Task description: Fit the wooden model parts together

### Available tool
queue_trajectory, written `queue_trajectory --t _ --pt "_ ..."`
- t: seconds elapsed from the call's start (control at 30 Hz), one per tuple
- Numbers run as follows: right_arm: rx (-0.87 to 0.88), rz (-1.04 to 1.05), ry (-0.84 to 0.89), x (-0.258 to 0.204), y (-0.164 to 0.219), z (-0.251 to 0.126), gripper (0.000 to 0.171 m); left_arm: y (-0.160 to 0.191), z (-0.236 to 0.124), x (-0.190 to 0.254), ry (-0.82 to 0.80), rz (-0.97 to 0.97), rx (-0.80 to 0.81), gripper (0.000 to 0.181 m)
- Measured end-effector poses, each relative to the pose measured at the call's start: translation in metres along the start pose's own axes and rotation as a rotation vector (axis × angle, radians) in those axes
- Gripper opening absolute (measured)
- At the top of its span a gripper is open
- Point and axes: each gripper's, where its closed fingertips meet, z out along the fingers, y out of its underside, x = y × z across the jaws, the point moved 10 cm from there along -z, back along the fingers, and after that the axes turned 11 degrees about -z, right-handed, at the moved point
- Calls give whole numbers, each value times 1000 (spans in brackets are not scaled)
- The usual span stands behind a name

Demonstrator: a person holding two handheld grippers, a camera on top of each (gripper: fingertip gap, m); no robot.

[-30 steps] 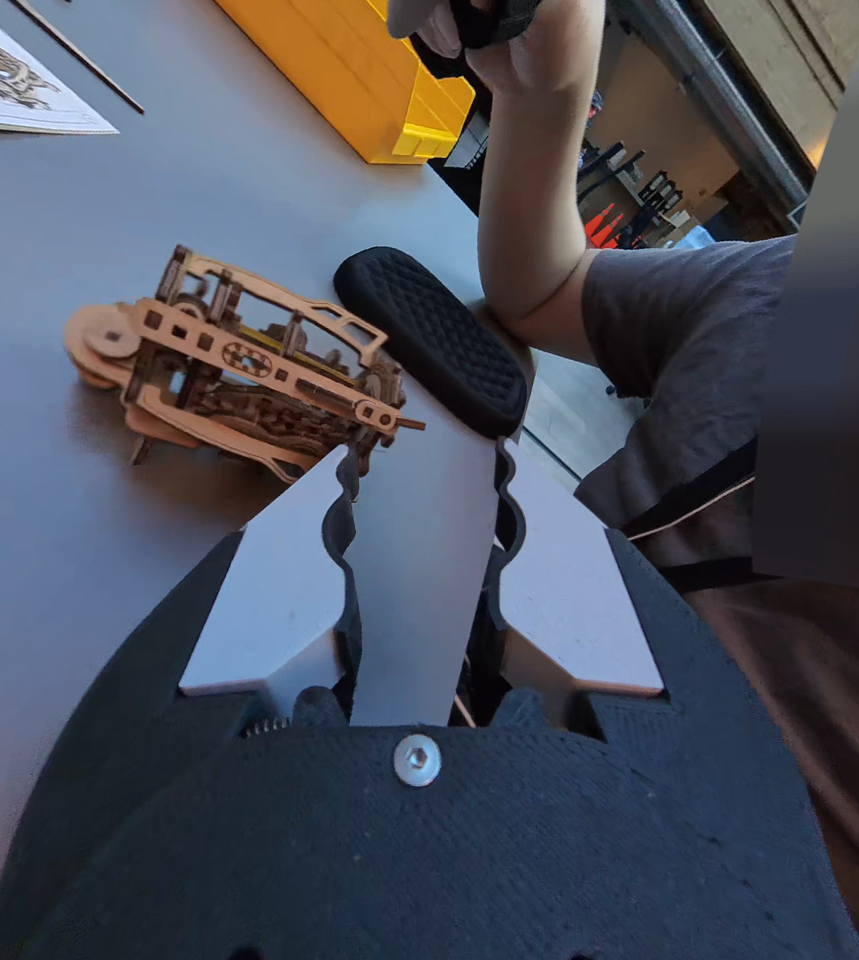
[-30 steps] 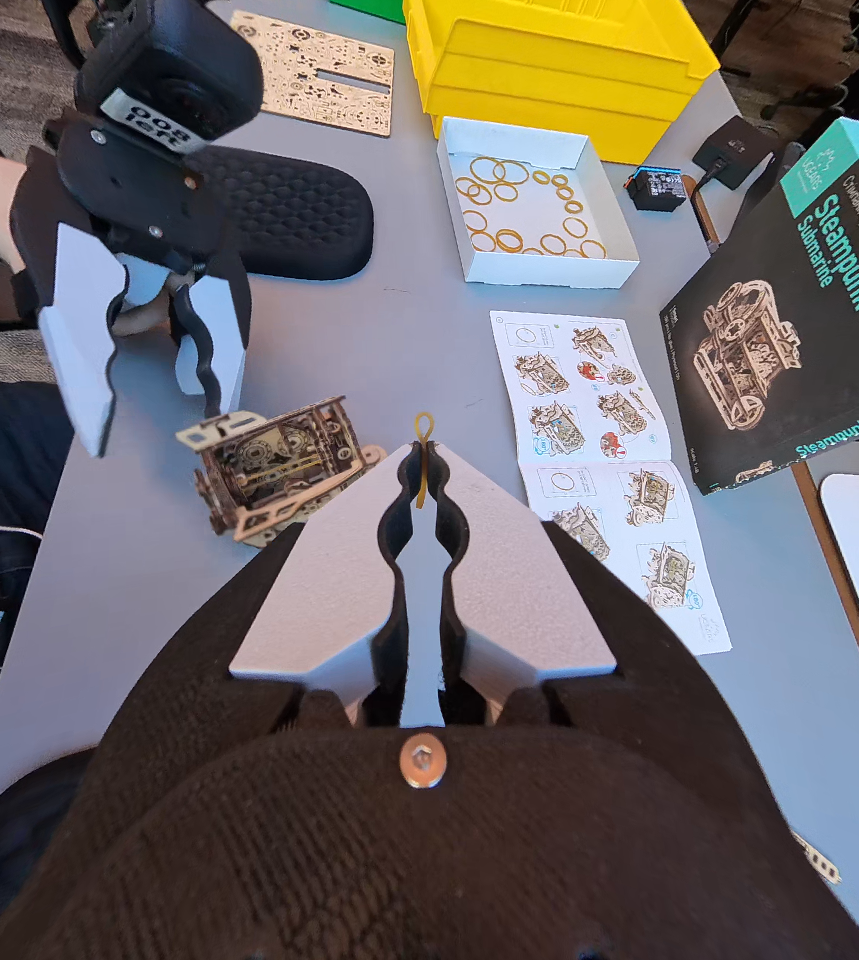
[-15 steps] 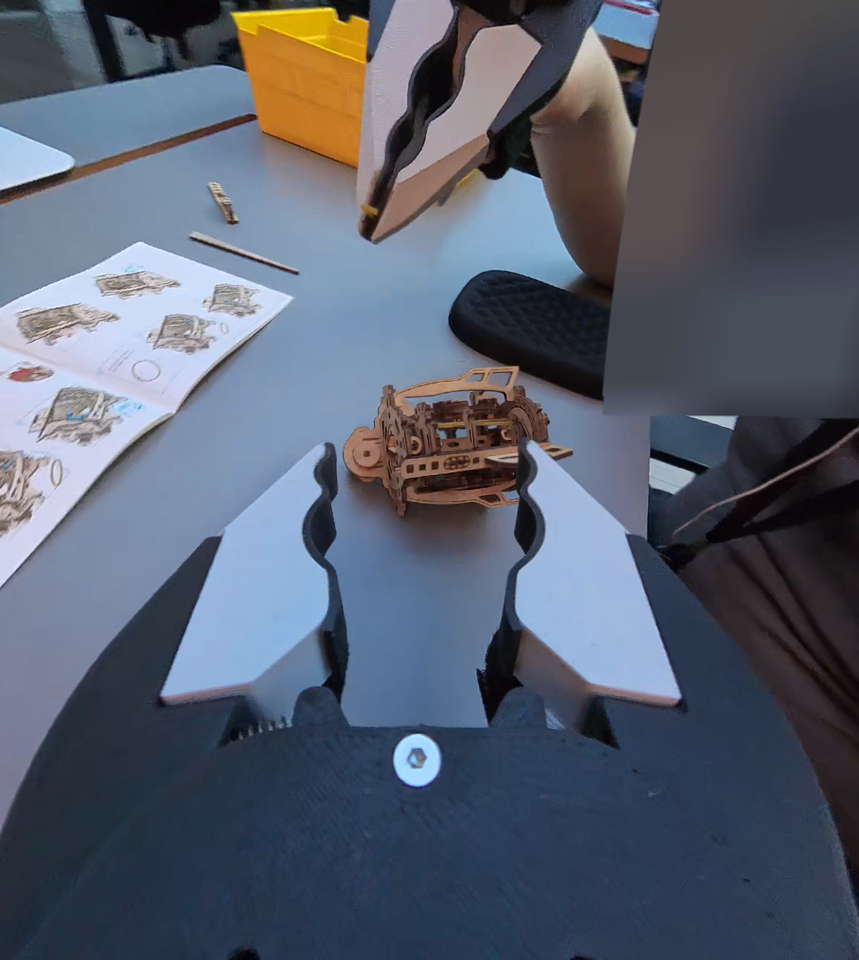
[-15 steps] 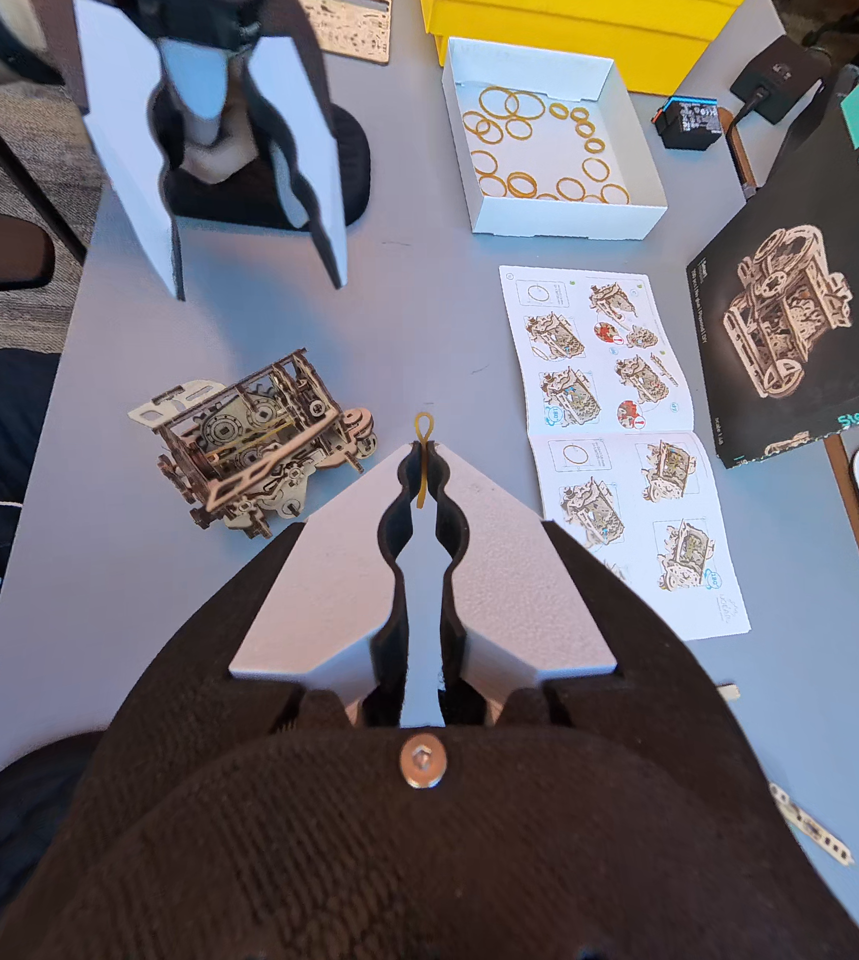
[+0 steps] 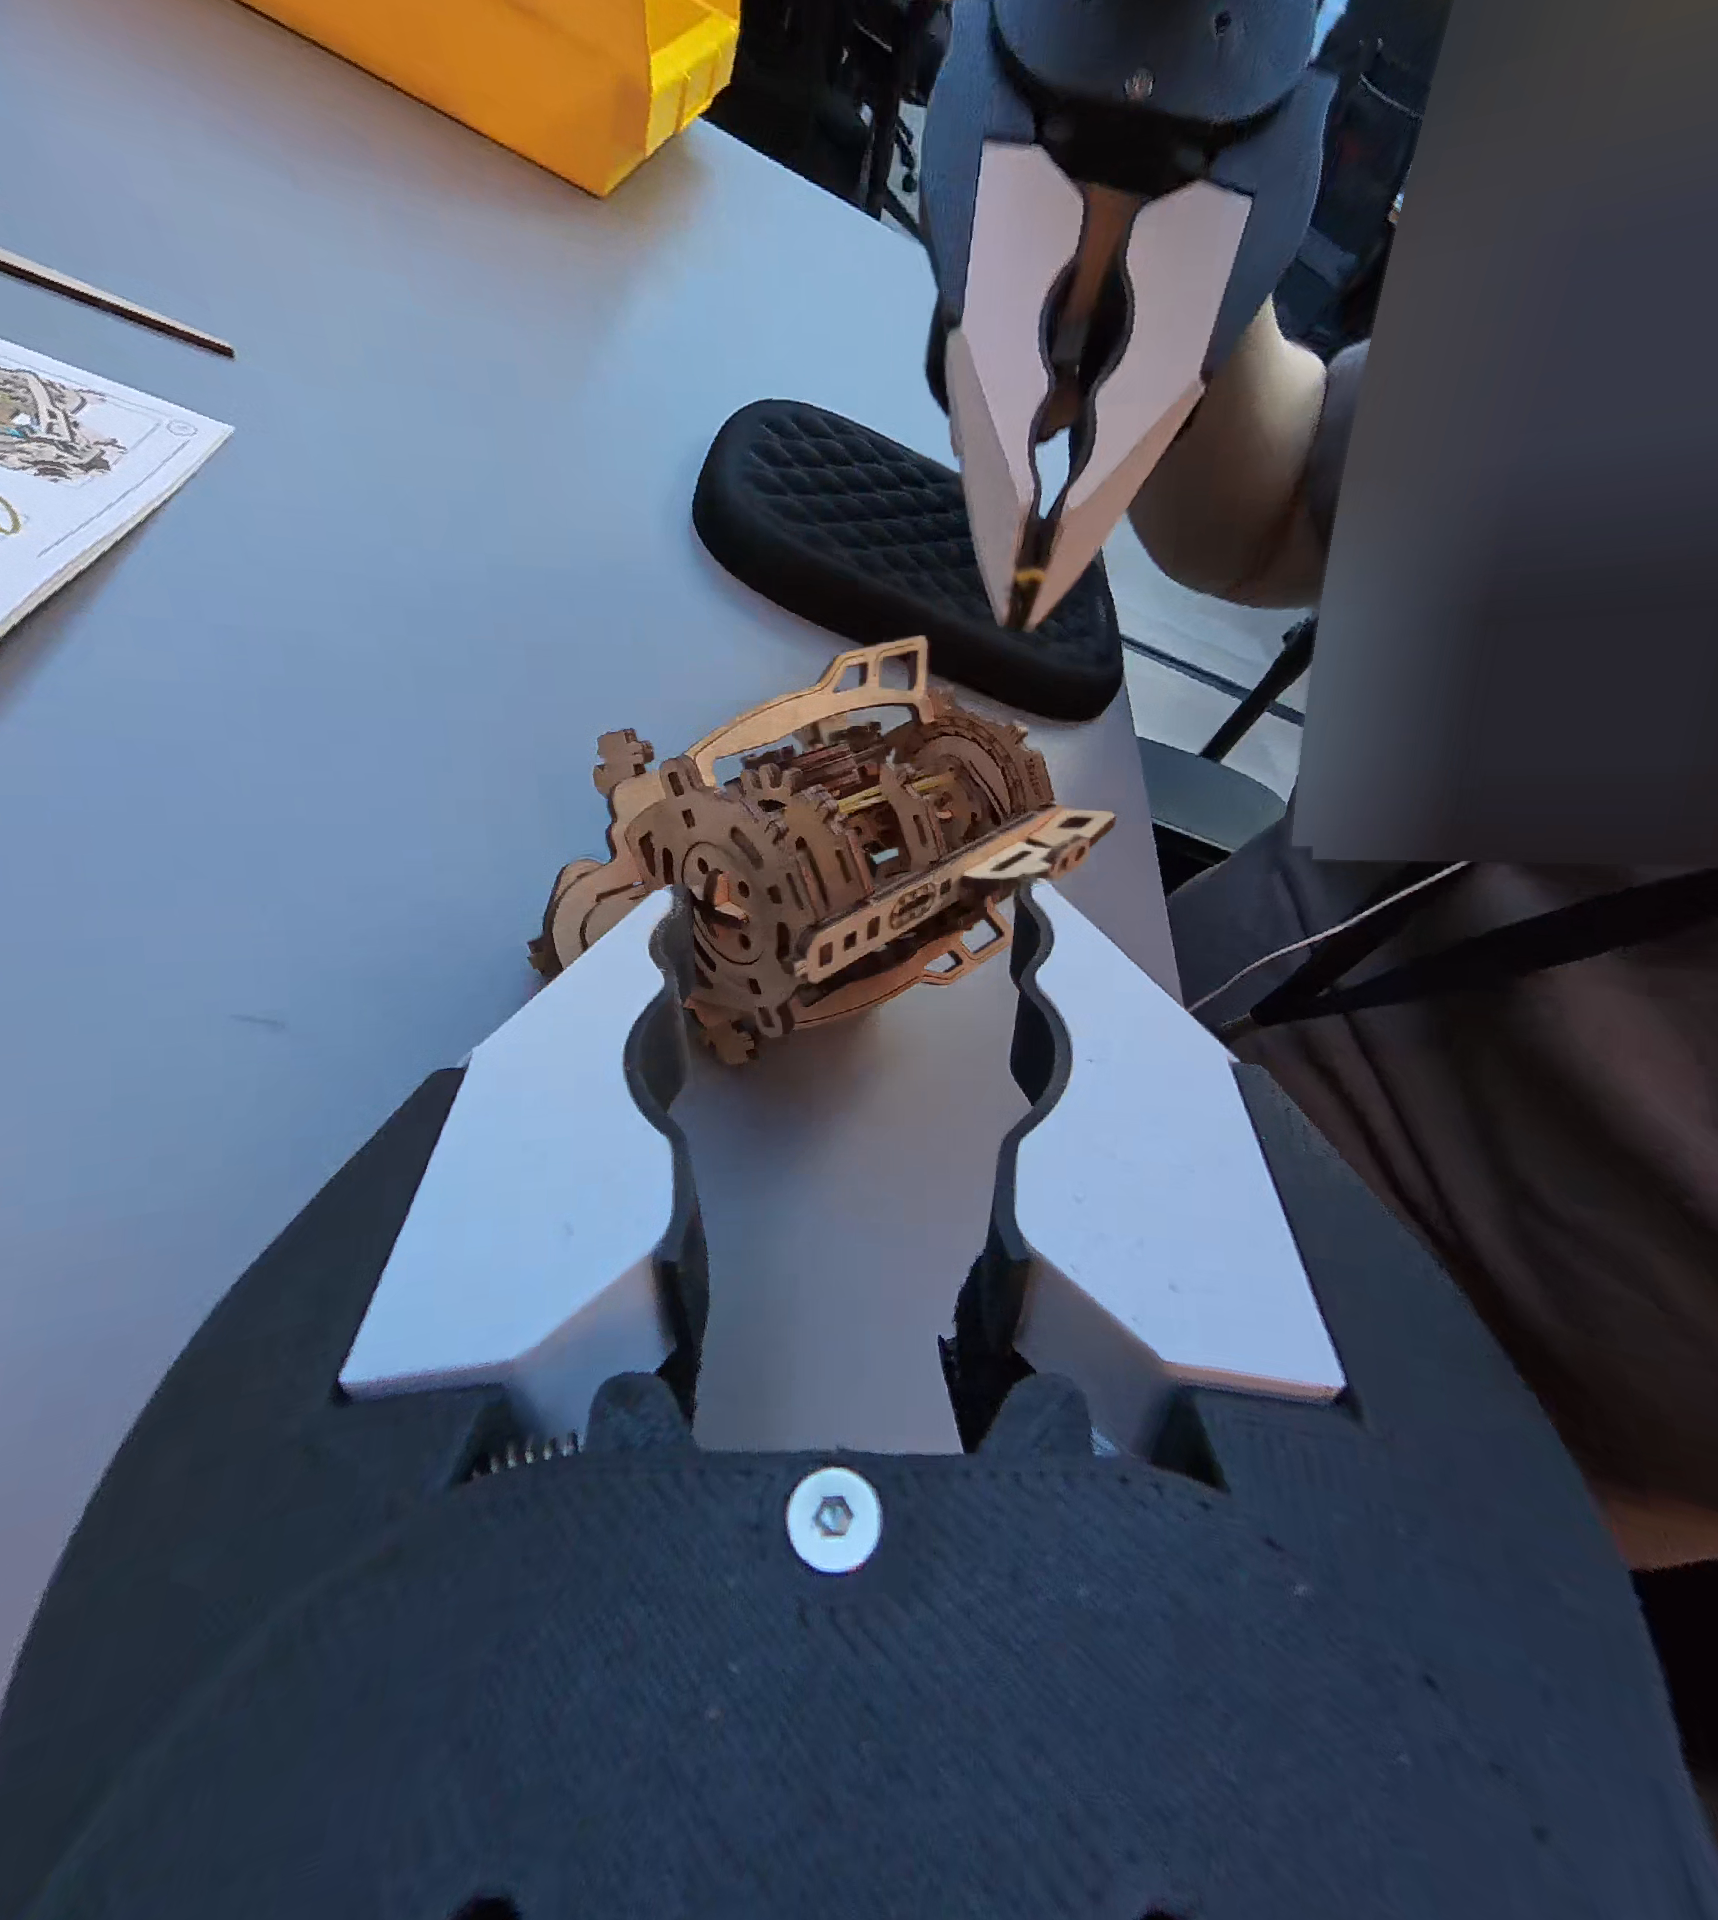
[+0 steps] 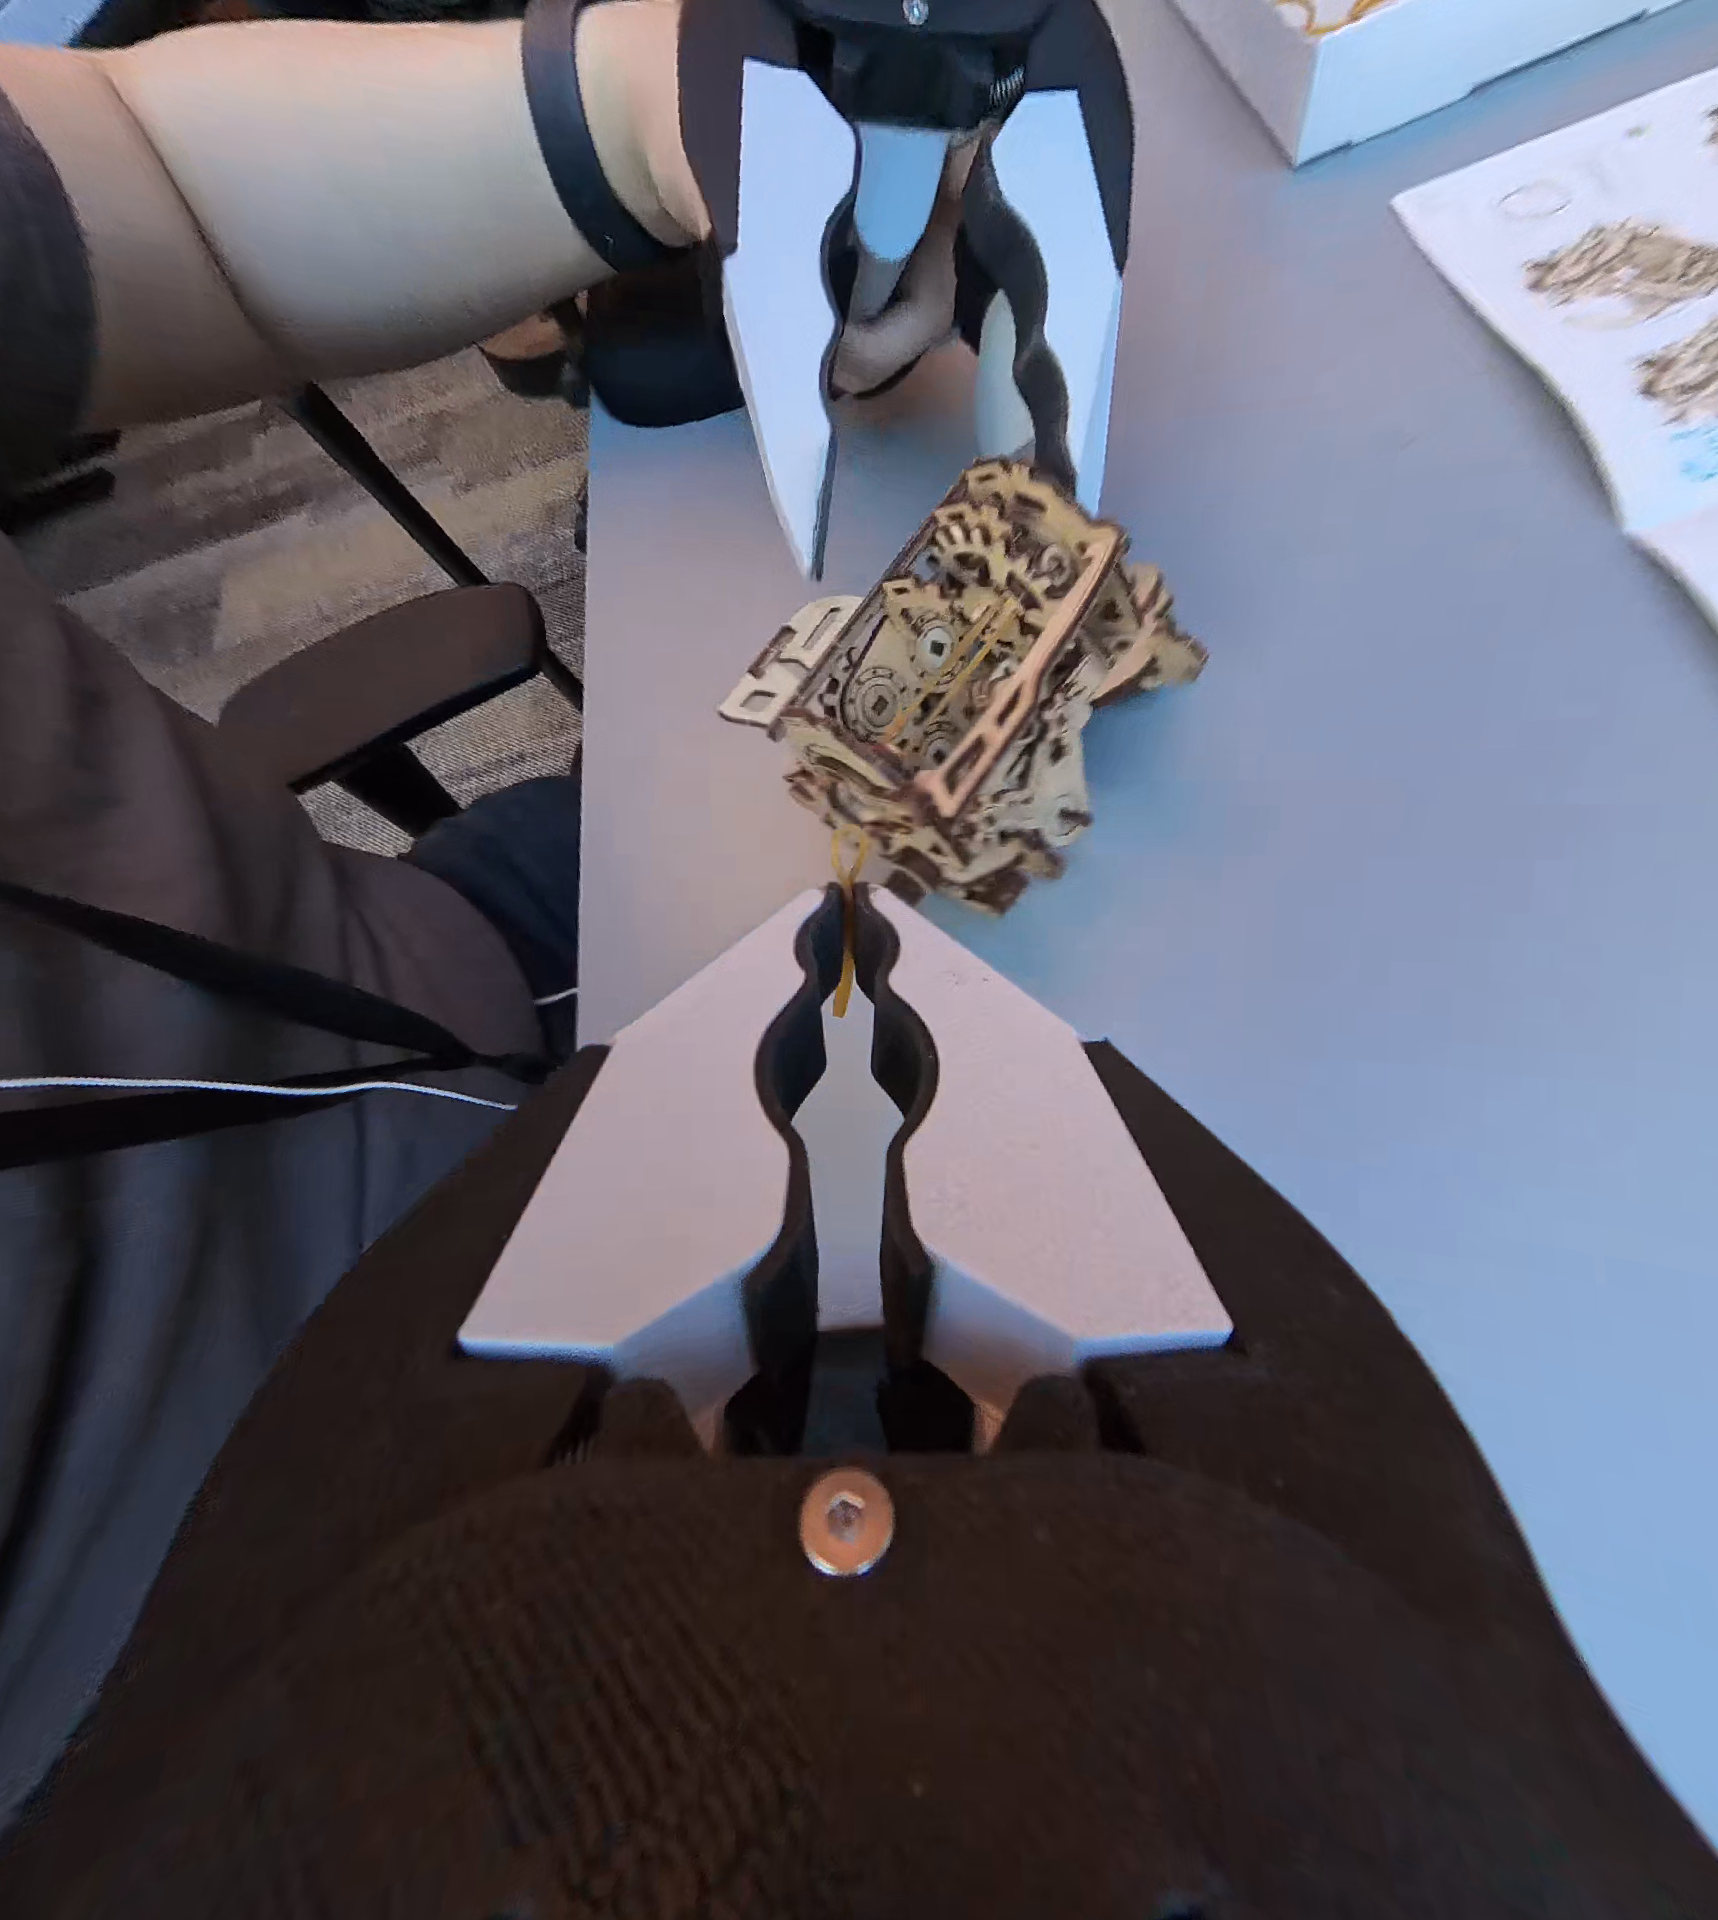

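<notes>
Right gripper (image 6: pixel 844 904): I am keeping its fingers pinched together on a yellow rubber band (image 6: pixel 847 862), whose loop is poking out past the tips, just beside the wooden model (image 6: pixel 959 686).
Left gripper (image 5: pixel 844 914): I am holding its fingers spread wide, one on each side of the model's near end; contact cannot be confirmed.
Step in hand: I am judging this to be bracing the model for fitting the band.
Technique: I am aiming to close the left fingers on the solid frame plates, not the gears, and to squeeze gently.
Model location: it is sitting on the grey table (image 5: pixel 367 675), near the edge, short of the black pad (image 5: pixel 865 520).
Model axis: in the left wrist view its long axis is running from near left to far right, with the flat tabbed end pointing right, toward the table edge.
</notes>
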Motion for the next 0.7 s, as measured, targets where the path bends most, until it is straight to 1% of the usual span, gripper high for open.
queue_trajectory --t 0.07,0.13,0.2,0.23,0.3,0.33,0.37,0.43,0.5,0.57,0.7 --pt "14 23 14 -6 6 8 0 6 -2 8 -19 -13 30 59" --pt "16 38 38 -7 9 13 0 13 -2 19 -33 -20 21 57" --pt "-5 21 112 -2 11 14 0 20 -3 29 -92 22 1 54" --pt "-16 16 138 0 11 14 0 23 -5 31 -148 56 7 55" --pt "-21 6 162 2 10 14 0 25 -10 31 -254 97 50 63" --pt "-26 -6 179 2 9 14 0 23 -12 29 -278 99 78 68" --pt "-38 -21 199 3 8 14 0 21 -14 27 -272 93 105 75" --pt "-61 -55 227 2 5 14 0 17 -13 23 -194 53 120 92" --pt "-69 -83 234 1 0 13 0 14 -7 16 -120 10 87 98" --pt "-65 -110 239 -1 -5 12 0 11 -2 10 -70 -15 58 98" --pt "-67 -163 249 -4 -13 10 0 11 7 -1 -45 -21 -33 98"
